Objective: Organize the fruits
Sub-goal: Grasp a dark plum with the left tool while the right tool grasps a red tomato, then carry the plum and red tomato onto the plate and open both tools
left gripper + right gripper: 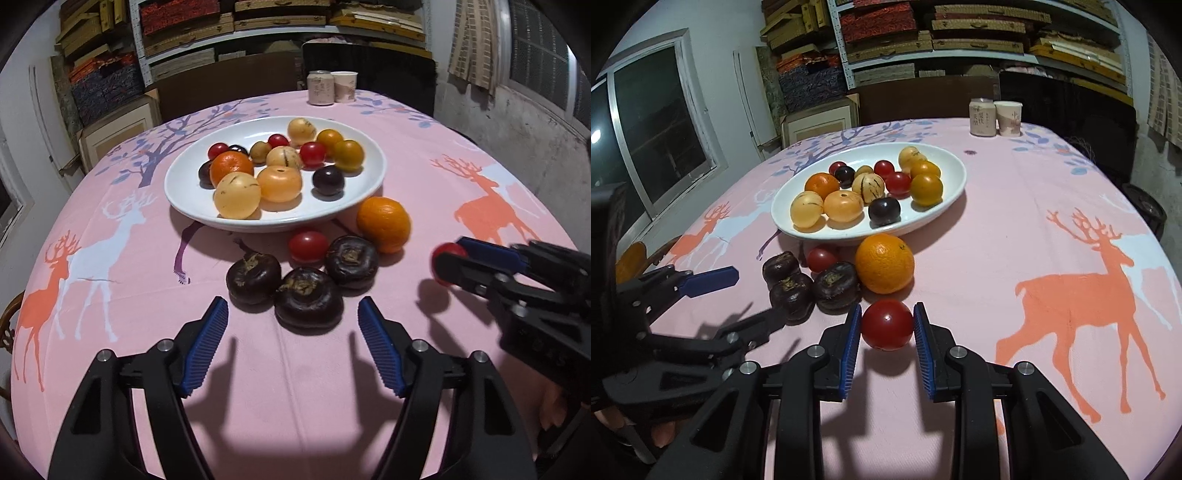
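The right gripper (887,326) clamps a red cherry tomato (887,325) between its blue ribbed pads (850,347), both pads pressed against the fruit's sides; its shadow lies on the pink deer-print tablecloth (1015,236) under it, so whether it touches the cloth cannot be told. From the left wrist view the left gripper (293,314) hangs with its jaws spread wide and gripping nothing, the tips set to either side of the nearest of three dark water chestnuts (308,297), apart from it. The three chestnuts sit bunched together on the cloth. Just beyond them lies a second cherry tomato (308,246), and to its right a whole orange (383,224), close to the rim of the white plate (184,192). The plate carries a mixed pile: pale yellow round fruits, orange citrus, red cherry tomatoes and dark purple ones. At the far edge of the table a drink can (320,88) and a paper cup (345,86) stand side by side.
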`<state>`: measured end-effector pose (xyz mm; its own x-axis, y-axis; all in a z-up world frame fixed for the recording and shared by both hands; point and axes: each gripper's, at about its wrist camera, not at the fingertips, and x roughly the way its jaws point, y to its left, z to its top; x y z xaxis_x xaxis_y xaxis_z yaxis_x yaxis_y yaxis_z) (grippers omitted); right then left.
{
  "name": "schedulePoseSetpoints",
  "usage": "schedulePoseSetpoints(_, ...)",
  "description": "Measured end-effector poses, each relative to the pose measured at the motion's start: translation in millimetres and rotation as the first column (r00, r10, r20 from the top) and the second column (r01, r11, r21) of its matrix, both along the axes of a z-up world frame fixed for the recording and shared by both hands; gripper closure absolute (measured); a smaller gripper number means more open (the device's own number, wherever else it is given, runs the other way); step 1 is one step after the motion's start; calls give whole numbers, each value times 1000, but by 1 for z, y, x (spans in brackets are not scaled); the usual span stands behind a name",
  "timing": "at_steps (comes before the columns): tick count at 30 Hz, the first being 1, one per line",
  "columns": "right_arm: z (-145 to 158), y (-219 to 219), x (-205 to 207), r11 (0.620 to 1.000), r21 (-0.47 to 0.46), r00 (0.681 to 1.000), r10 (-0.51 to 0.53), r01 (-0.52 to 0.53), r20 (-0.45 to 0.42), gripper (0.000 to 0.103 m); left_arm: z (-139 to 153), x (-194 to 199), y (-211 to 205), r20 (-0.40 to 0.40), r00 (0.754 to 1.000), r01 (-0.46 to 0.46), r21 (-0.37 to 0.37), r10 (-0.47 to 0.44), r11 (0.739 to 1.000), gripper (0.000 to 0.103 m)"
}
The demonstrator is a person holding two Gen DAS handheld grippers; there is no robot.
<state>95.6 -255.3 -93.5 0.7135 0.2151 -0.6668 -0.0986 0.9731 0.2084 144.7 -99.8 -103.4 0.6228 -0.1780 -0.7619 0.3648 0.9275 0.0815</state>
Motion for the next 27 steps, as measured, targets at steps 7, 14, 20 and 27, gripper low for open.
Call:
schedulePoseSetpoints(7,-5,-6,3,999,44,1000,4,-3,-19,74,-12,3,-13,-51,998,33,4,-33,999,54)
schedulePoseSetpoints(14,-5,-7,2,998,62,1000,8,-7,-14,74,-17,15,-17,-58,998,9,8,-9,1000,60)
schedulePoseSetpoints(20,-5,-9,1,998,68,1000,6,-5,-14,74,-8,4,-11,-17,1000,24,-22,-24,999,61)
schedulePoseSetpoints(27,-5,-8,-1,998,61,1000,8,-8,-6,74,6,-9,5,6,1000,21,-65,-20,998,61)
